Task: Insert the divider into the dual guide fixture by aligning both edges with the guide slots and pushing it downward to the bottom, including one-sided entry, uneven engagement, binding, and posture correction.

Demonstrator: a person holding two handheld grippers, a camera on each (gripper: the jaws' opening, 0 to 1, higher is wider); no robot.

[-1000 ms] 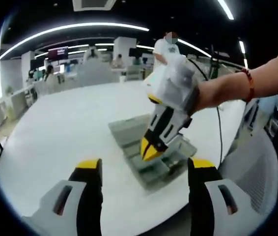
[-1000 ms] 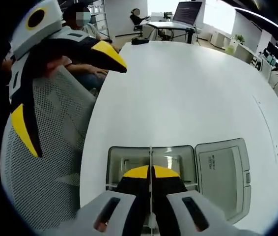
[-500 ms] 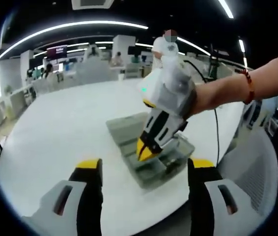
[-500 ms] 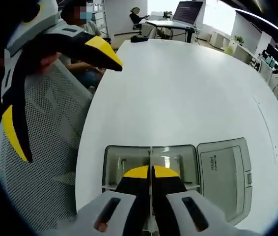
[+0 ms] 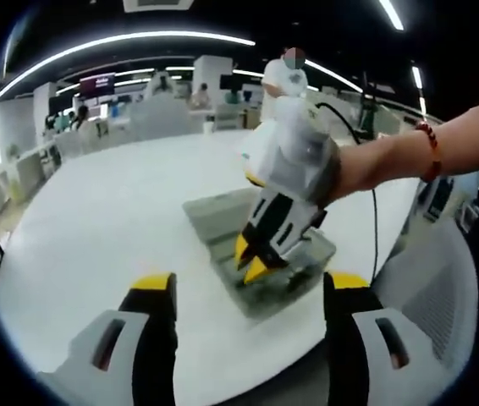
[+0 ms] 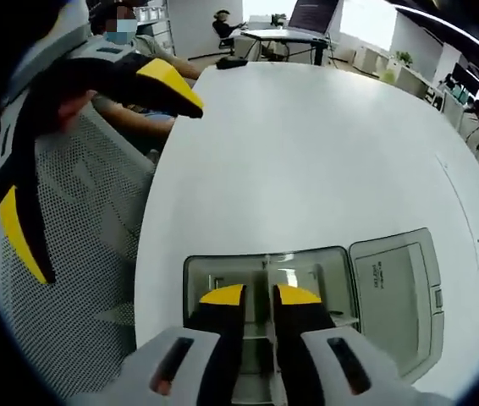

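Divider (image 6: 266, 275) is seen edge-on in the right gripper view as a thin, pale, near-clear plate standing upright inside the dual guide fixture (image 6: 222, 272), running along the middle of that grey, open-topped tray. The fixture has rounded corners and translucent walls, and a flat grey lid (image 6: 396, 292) lies joined to its right side. Fixture and lid rest on the white surface (image 6: 307, 152), close to its near edge.

The right hand-held gripper (image 6: 260, 296) is held directly above the fixture, its yellow-tipped jaws slightly apart, one on each side of the divider's upper edge. Whether the jaws are touching the plate cannot be told. In the left gripper view the same right hand-held gripper (image 5: 251, 259) is seen pointing steeply down into the fixture (image 5: 261, 254), held by a hand with a red band at the wrist (image 5: 427, 150); its yellow tips show a small gap.

The left hand-held gripper (image 5: 250, 292) is held well apart from the fixture, off the near edge of the surface (image 5: 112, 220), with its jaws wide apart and nothing between them. In the right gripper view the left hand-held gripper (image 6: 96, 135) is seen at the left, in front of a mesh chair (image 6: 79, 279).
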